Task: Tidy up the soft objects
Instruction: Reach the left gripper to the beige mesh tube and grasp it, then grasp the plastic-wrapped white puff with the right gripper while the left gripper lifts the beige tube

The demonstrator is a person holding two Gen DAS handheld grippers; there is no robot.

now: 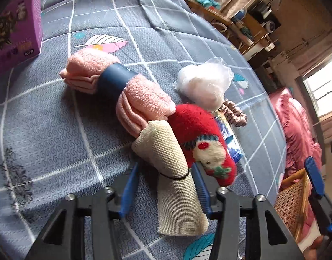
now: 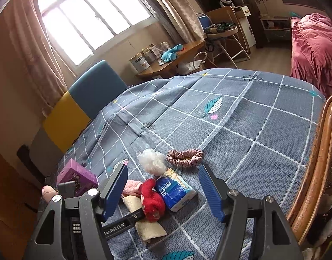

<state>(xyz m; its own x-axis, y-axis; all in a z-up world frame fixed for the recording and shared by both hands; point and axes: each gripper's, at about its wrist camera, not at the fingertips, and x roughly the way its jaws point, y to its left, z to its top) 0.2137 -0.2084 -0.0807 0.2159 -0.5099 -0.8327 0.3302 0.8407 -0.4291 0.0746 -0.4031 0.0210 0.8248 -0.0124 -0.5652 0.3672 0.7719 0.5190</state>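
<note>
A beige mesh cloth roll (image 1: 174,173) tied with a black band lies on the bed. My left gripper (image 1: 166,175) is open, its blue fingers either side of the roll at the band. A red sock with a snowman (image 1: 200,140) lies right of the roll. A pink towel with a blue band (image 1: 122,88) lies beyond it. A white plastic-wrapped puff (image 1: 205,82), a pink scrunchie (image 2: 185,157) and a blue tissue pack (image 2: 174,190) lie nearby. My right gripper (image 2: 163,186) is open above the tissue pack, holding nothing.
A purple box (image 1: 16,26) stands at the bed's far left. The grey checked bedspread (image 2: 252,130) stretches wide to the right. A rattan chair (image 2: 313,162) stands at the bed's right edge. A desk (image 2: 170,62) and a pink bed (image 2: 313,47) lie beyond.
</note>
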